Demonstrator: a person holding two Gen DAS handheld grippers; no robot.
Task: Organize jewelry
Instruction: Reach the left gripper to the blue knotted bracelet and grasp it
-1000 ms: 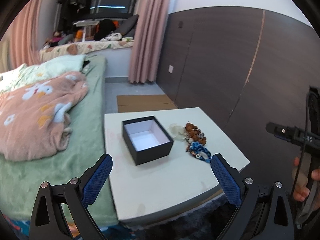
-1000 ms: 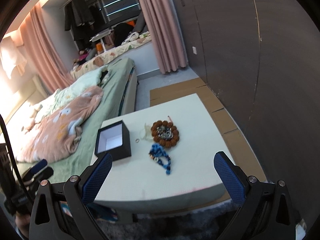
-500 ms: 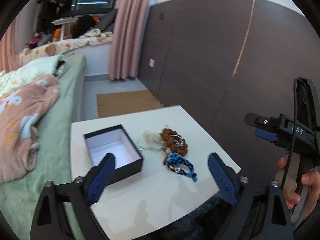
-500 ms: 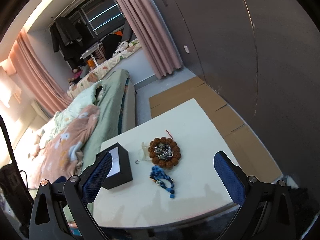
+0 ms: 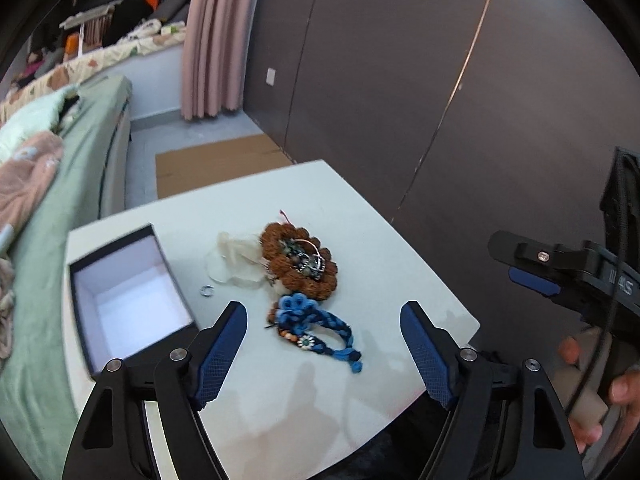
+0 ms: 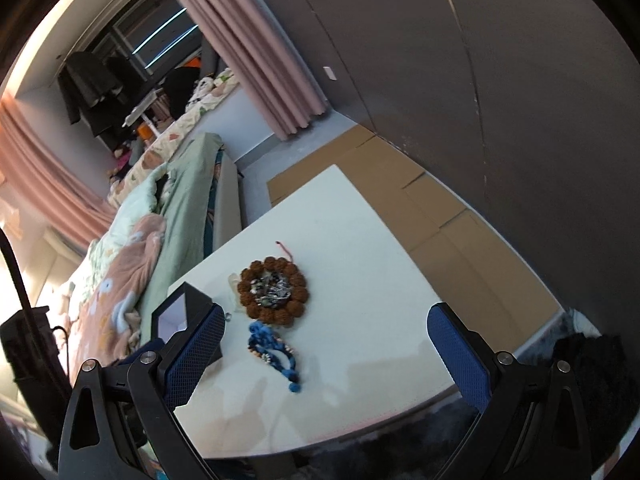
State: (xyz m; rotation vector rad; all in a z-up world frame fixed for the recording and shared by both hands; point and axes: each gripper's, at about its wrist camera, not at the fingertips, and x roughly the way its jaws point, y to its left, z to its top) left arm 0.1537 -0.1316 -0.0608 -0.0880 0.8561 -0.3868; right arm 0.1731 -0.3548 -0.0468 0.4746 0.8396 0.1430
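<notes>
So, over the smooth white table (image 5: 360, 216), the left gripper (image 5: 324, 344) hangs above the near edge, its blue mesh-textured pads closing in with nothing pinched between them; the blue braided bracelet (image 5: 316, 330) lies on the tabletop beneath that gap. It's a plaited cord piece, knotted into a flower shape at one end, with a small daisy charm and a tasselled tail. Just beyond it, touching or nearly so, sits the brown bead bracelet (image 5: 298, 266), a ring of knobbly, wrinkled seed beads, and heaped inside that ring is a tangle of dark and silvery metal jewelry (image 5: 306, 260). Beside the beads on the left lies something pale and translucent (image 5: 234, 258), soft-looking; what it is I cannot tell. A tiny silver ring (image 5: 207, 290) rests alone between that and the box (image 5: 128, 296). That box is square, black outside, matte white inside, lid off, and bare within. From the right wrist view, the right gripper (image 6: 326, 356) stands wide, holding nothing, with both bracelets framed between its fingers.
</notes>
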